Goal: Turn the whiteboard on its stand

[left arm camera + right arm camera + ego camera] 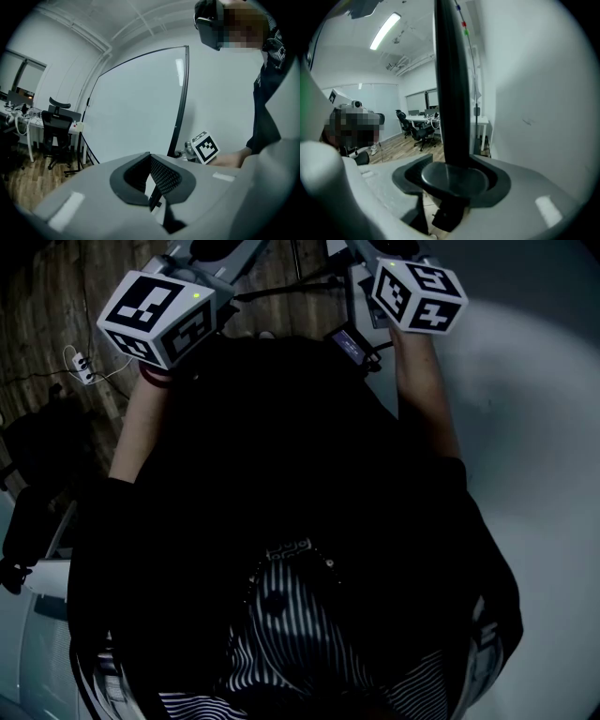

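Judged the turn as set up but not shown finished. Found the right hand-held gripper [452, 177] clamped on the black frame bar [451, 84] of the whiteboard [136, 105], with the bar rising straight up out of its jaws and the white face spreading away to that gripper's right. Found the left hand-held gripper [151, 176] with jaws drawn almost together on a white sliver and a dark strip, taken to be the board's frame edge. Read that as a pinch on the board, though less surely.

Saw the board's face reaching up and leftward from the left hand-held gripper. Spotted the other gripper's marker cube [205, 147] just beyond the left jaws to the right, beside the frame. Reckoned the grasp done and the swing itself left to do.

Could not judge the board's angle on the stand. Made out no pivot and little of the stand. Lost most of the head view to the person's dark torso [281, 474], with only both cubes showing above it. Could not see the board's lower edge behind the left gripper's body.
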Demonstrator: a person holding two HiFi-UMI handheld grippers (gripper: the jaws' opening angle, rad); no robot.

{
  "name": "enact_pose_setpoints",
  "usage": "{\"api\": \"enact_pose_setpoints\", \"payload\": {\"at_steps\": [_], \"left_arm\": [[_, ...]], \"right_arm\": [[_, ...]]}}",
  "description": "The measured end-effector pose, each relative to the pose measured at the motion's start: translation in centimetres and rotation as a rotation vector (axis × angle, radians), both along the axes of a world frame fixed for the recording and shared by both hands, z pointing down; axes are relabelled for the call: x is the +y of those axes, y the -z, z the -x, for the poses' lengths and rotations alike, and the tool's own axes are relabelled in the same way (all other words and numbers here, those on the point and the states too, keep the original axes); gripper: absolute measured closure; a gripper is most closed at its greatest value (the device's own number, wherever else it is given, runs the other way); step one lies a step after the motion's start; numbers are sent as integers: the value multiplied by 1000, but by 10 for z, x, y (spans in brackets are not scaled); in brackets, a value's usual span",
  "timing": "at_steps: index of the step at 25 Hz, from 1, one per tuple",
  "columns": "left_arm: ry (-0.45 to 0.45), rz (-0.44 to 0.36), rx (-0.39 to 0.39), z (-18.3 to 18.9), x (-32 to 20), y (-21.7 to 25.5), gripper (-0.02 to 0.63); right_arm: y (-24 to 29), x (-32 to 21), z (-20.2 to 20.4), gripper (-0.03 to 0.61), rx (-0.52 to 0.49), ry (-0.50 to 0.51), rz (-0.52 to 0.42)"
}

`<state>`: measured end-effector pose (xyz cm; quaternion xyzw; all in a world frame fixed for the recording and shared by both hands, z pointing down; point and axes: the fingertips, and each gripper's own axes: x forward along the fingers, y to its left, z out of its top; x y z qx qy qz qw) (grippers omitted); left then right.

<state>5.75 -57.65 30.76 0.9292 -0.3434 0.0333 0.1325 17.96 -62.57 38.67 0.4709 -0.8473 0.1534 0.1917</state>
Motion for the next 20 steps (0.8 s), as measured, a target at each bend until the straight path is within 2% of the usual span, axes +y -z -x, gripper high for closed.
{"api": "enact_pose_setpoints", "payload": {"at_steps": [2,3,4,20], "left_arm": [[5,0,0,-3,-4,-3,615],[8,2,-1,-2,-7,-3,615],[12,5,-1,0,-13,-4,615],[129,41,-4,80,-30,-16,615]], "right_arm": [[-2,-1,-8,364,7,-24,-3],[-3,-4,-10,408,6,-37,-1],[-3,-9,-10,414,5,-46,3],[-7,-24,75,402,17,-72,11]]}}
